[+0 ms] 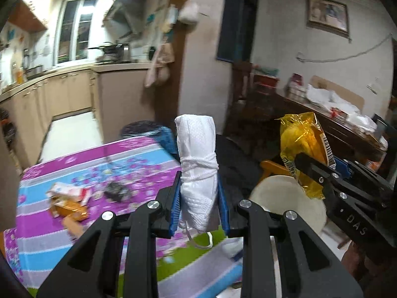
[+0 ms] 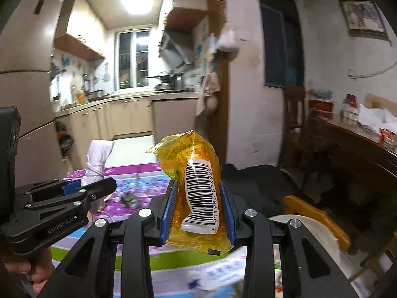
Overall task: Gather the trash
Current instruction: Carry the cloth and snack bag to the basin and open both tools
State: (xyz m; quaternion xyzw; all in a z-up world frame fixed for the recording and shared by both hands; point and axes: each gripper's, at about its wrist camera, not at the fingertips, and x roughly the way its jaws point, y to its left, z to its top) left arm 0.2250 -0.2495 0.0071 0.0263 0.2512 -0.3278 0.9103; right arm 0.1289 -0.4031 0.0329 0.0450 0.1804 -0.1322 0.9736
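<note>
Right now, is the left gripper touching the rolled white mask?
Touching. The left wrist view shows the left gripper with both blue pads pressed against the sides of the rolled white mask, holding it upright above the table.

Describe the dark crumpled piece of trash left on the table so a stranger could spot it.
Start at the table's floral purple and blue striped cloth. Near its middle lies a small dark crumpled wad. It is blackish, while the torn packaging beside it is orange, white and red.

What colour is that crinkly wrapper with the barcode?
Translucent yellow-orange wrapper, white barcode label; clearest in the right wrist view.
</note>
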